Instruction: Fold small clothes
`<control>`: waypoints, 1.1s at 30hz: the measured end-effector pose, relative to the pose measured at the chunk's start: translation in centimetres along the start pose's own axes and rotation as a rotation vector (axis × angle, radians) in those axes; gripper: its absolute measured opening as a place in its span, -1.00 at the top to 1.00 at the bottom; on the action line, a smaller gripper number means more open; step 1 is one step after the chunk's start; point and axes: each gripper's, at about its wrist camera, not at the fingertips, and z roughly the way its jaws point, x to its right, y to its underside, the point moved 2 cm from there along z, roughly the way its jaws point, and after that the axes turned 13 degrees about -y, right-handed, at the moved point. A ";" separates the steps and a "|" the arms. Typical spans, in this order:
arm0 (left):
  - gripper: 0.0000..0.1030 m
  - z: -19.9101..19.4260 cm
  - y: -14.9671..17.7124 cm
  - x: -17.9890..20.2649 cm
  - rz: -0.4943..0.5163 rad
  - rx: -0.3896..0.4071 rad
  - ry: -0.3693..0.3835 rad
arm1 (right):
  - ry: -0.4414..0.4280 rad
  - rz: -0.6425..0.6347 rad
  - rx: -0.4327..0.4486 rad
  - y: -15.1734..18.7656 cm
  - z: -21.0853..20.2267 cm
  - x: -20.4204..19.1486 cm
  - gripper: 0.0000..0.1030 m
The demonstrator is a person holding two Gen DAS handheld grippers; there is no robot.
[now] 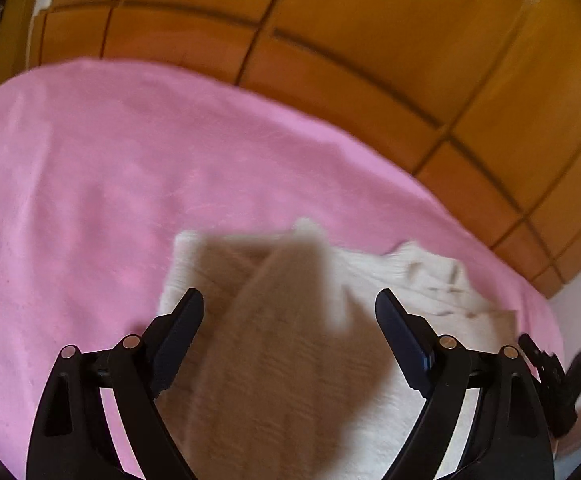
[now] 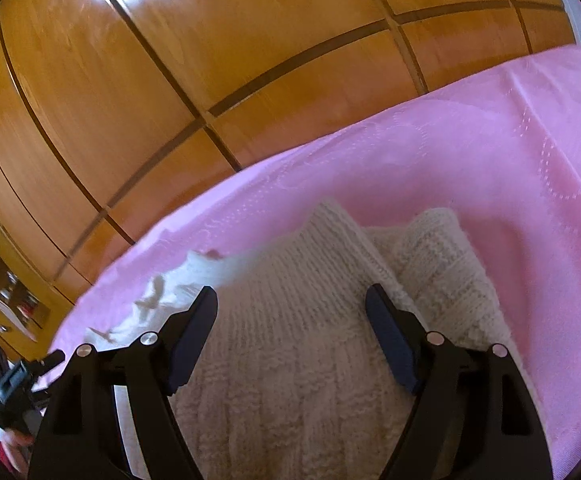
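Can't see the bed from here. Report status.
Left gripper open, right gripper open, both empty. Cream knitted sweater sleeves folded in, on pink bedspread. Nothing in the way.

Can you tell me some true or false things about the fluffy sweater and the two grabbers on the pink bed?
1. The sweater is cream-coloured and knitted. True.
2. It lies on a green cover. False: the cover is pink.
3. The left gripper is squeezing the sweater tight. False: its jaws stand wide apart, with the knit lying loose between them.
4. The right gripper is open too. True.
5. Wooden cupboard doors stand behind the bed. True.
6. The sweater lies spread out flat in one layer. False: parts of it are folded over each other.
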 end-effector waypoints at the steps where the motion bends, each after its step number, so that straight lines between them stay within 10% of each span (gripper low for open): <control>1: -0.68 0.7 -0.2 0.0 -0.004 -0.048 0.002 | 0.015 -0.010 -0.007 0.1 0.2 -0.1 -0.49; 12: -0.48 3.9 1.7 3.8 0.231 0.011 -0.115 | 0.060 -0.046 -0.032 0.3 0.7 -0.6 -0.54; 27: -0.33 3.1 2.3 3.2 0.210 0.048 -0.085 | 0.061 -0.052 -0.037 0.3 0.7 -0.8 -0.58; 33: -0.35 3.2 2.3 3.1 0.209 0.047 -0.083 | 0.229 -0.236 -0.161 -0.5 1.4 -3.3 -0.60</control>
